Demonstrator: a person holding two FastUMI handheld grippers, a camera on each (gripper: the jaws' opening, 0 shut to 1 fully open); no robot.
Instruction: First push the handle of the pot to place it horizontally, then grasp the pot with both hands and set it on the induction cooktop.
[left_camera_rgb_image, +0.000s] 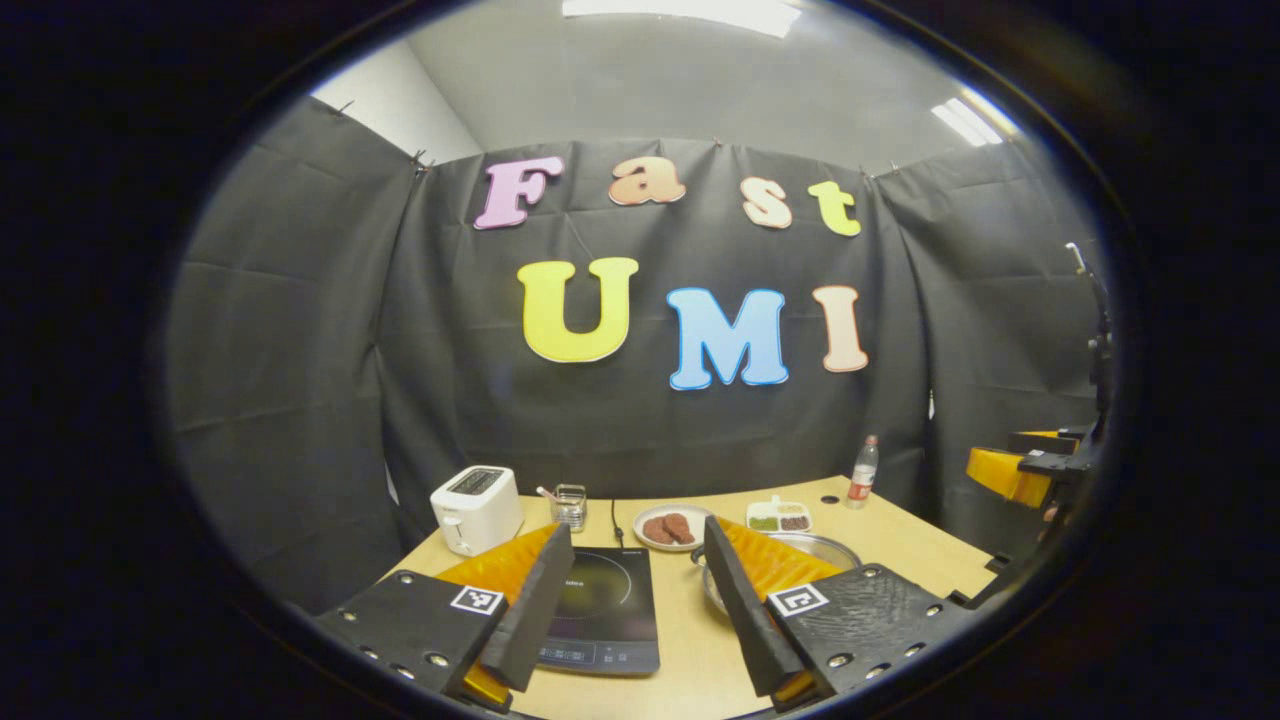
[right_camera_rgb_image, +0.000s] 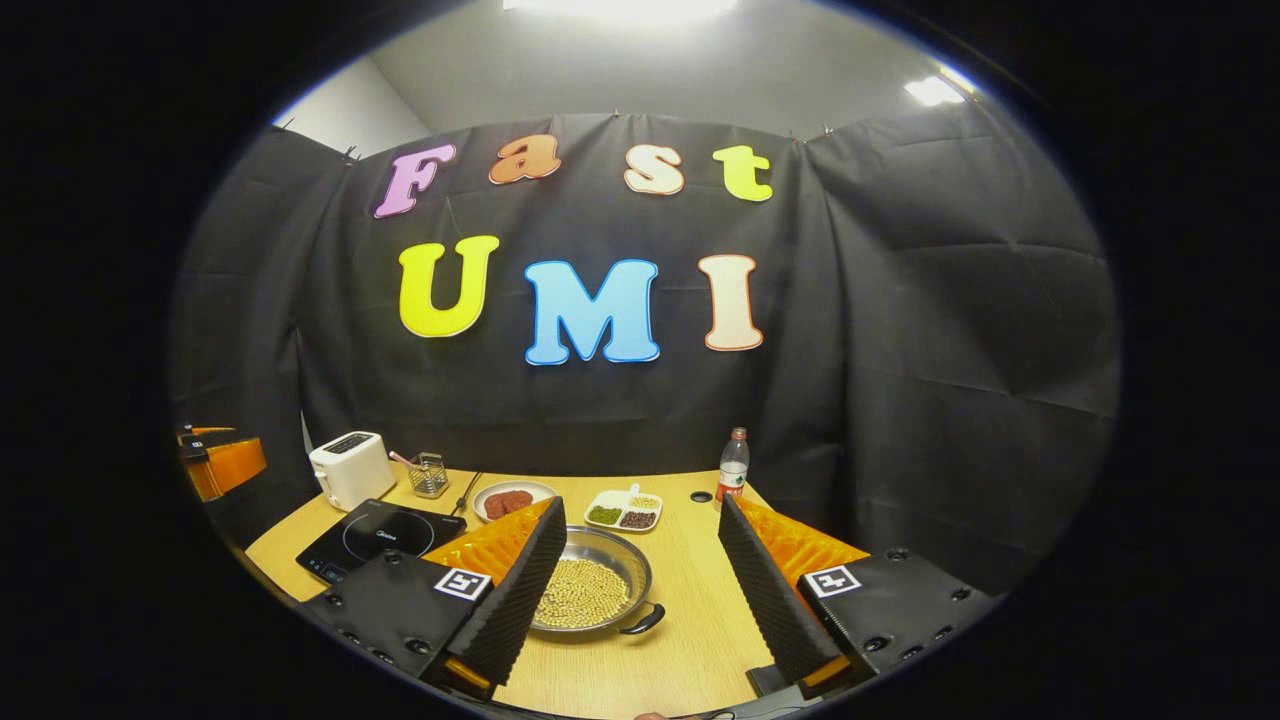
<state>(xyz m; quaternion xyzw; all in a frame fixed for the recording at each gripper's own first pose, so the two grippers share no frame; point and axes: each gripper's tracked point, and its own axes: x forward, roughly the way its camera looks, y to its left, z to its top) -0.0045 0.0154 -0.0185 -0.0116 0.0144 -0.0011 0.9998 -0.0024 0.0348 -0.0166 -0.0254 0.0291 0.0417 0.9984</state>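
A shallow steel pot (right_camera_rgb_image: 590, 588) holding small yellow beans sits on the wooden table (right_camera_rgb_image: 690, 600), with a black handle (right_camera_rgb_image: 643, 622) on its near right side. My right gripper (right_camera_rgb_image: 641, 530) hovers open above it, its left finger covering the pot's left edge. The black induction cooktop (right_camera_rgb_image: 378, 538) lies to the pot's left. In the left gripper view my left gripper (left_camera_rgb_image: 636, 545) is open over the cooktop (left_camera_rgb_image: 600, 610), and the pot's rim (left_camera_rgb_image: 835, 548) peeks out behind its right finger. Each gripper shows at the edge of the other's view: the right gripper (left_camera_rgb_image: 1015, 470) and the left gripper (right_camera_rgb_image: 222, 462).
Along the back of the table stand a white toaster (right_camera_rgb_image: 350, 468), a small wire basket (right_camera_rgb_image: 429, 474), a plate of brown patties (right_camera_rgb_image: 512, 499), a white divided dish (right_camera_rgb_image: 625, 511) and a red-labelled bottle (right_camera_rgb_image: 733, 466). A black cord (left_camera_rgb_image: 616, 522) runs behind the cooktop.
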